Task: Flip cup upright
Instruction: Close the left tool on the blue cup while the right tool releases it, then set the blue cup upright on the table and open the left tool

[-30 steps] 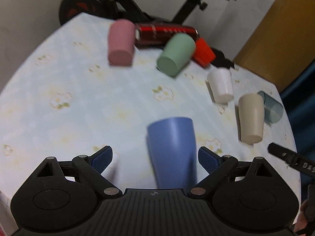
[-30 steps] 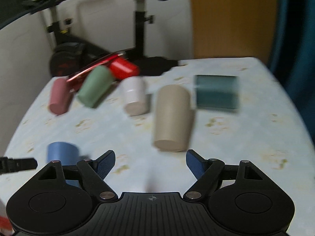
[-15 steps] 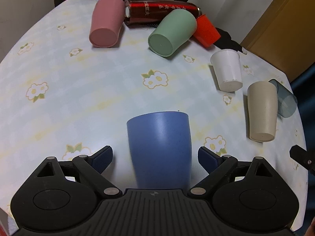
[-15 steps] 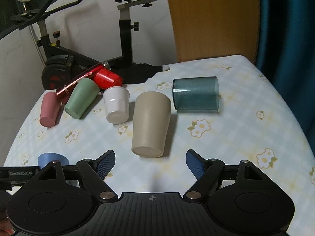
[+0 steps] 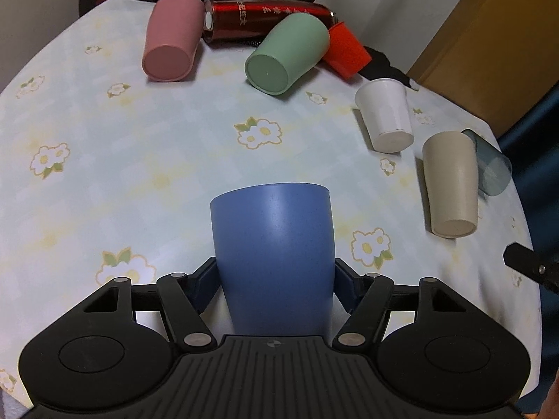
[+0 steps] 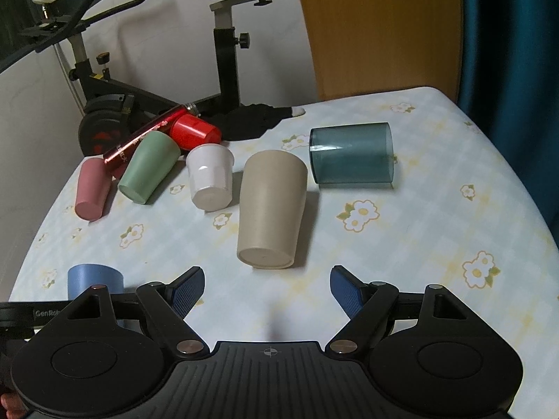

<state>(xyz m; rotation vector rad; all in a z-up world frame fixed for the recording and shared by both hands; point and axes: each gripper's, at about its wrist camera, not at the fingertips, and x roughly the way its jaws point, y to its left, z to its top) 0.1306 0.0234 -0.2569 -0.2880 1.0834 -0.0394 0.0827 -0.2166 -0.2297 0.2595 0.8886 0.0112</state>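
Observation:
A blue cup [image 5: 274,258] lies on its side on the floral tablecloth, its mouth pointing away from me. My left gripper [image 5: 274,288] is shut on the blue cup, one pad on each side near its base end. The cup also shows at the lower left of the right wrist view [image 6: 94,279]. My right gripper [image 6: 267,288] is open and empty, just in front of the base of a beige cup [image 6: 270,209] that lies on its side.
Lying on the table [image 5: 104,146] are a pink cup [image 5: 173,49], a green cup [image 5: 286,52], a red cup [image 5: 346,50], a white cup [image 5: 386,113], a smoky clear cup [image 6: 351,152] and a red bottle [image 5: 260,21]. An exercise bike [image 6: 223,56] stands behind the table.
My left gripper has moved forward around the blue cup and closed on it. My right gripper has steadied, open, in front of the beige cup.

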